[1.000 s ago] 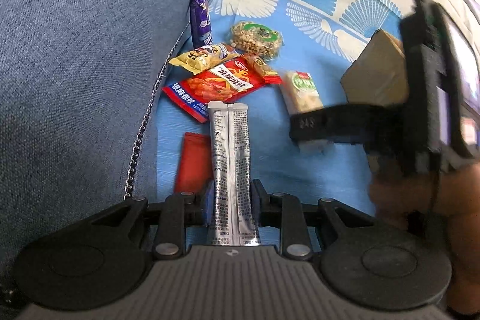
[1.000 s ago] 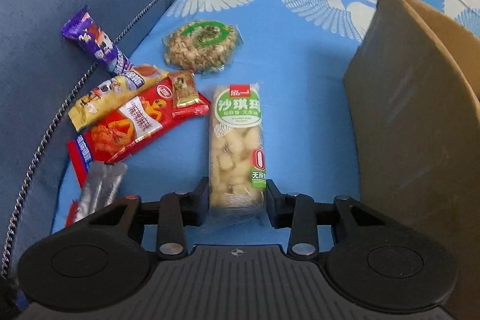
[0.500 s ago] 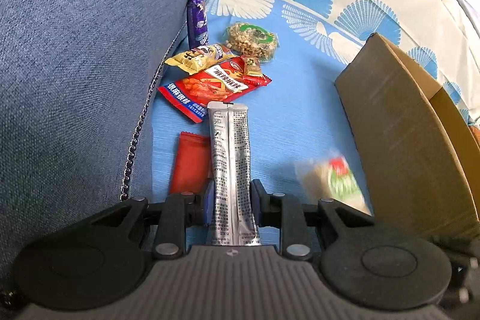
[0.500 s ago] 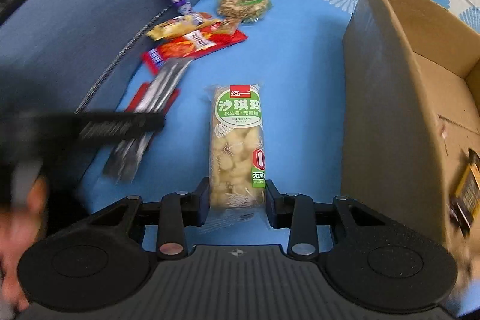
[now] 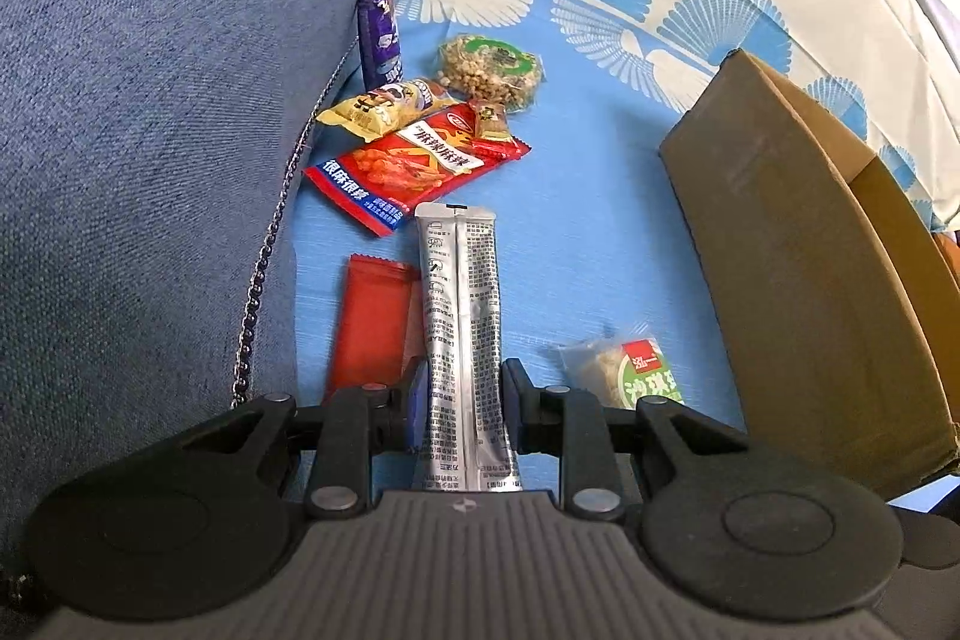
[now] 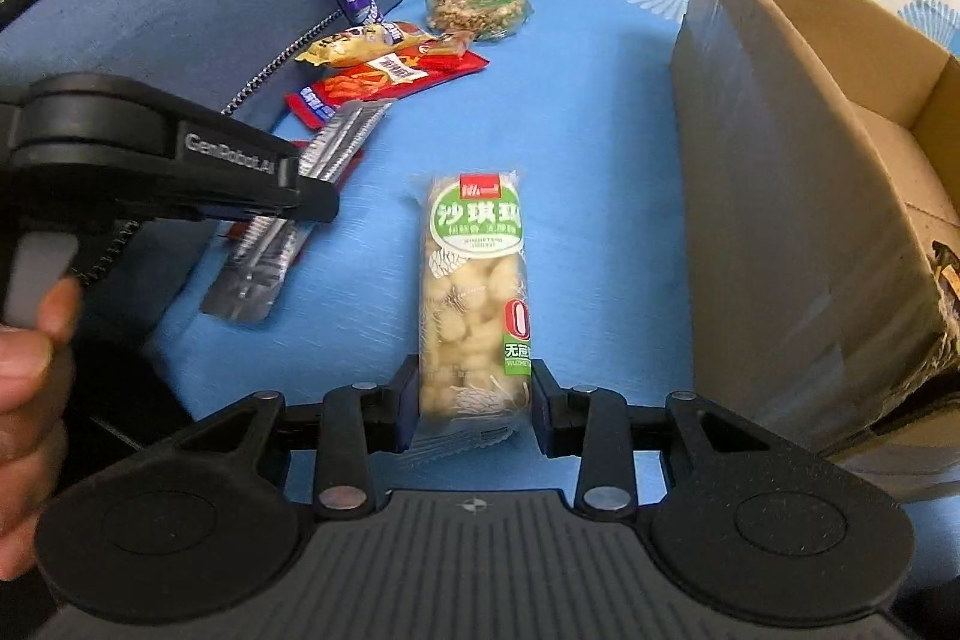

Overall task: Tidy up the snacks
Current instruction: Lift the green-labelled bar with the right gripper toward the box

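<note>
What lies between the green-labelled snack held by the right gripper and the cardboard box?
Nothing: in the right wrist view only bare blue sheet separates the green-labelled snack from the cardboard box.

The sheet is bright blue with white and blue fan shapes. The couch is dark blue. The box is brown. One snack is silver, one is red, one purple, one yellow. The cake bar is pale yellow with a green label.
</note>
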`<state>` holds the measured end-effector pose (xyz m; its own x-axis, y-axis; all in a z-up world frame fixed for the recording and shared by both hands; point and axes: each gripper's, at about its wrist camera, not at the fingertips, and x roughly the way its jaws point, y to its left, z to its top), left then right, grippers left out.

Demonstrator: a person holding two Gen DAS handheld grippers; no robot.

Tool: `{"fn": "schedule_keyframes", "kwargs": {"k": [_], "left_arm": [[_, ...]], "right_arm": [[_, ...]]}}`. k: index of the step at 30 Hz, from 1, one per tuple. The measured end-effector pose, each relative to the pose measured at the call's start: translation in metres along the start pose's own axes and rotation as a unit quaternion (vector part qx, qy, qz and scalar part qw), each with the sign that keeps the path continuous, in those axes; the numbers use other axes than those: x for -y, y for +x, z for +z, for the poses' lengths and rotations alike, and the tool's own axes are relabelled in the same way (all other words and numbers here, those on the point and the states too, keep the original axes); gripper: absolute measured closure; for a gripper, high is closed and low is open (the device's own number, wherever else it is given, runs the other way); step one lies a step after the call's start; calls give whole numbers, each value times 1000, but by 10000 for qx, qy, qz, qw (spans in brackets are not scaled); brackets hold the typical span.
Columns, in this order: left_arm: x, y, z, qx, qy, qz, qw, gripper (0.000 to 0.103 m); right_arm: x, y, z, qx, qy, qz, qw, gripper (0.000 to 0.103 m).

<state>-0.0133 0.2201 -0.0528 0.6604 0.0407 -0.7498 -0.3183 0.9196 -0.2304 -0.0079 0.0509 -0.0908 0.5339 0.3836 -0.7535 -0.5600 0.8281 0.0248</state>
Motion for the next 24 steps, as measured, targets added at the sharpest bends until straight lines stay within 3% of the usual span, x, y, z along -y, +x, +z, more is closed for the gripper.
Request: {"fn": "schedule_keyframes", "kwargs": {"k": [13,24], "left_arm": [[2,4,1,-56,145,74,9999,75],[2,5,1,-76,163,80,9998,75]], "right_arm": [[2,6,4,-44,31,51,10000,61],[1,12,3,-85,-29,20,10000,64]]}}
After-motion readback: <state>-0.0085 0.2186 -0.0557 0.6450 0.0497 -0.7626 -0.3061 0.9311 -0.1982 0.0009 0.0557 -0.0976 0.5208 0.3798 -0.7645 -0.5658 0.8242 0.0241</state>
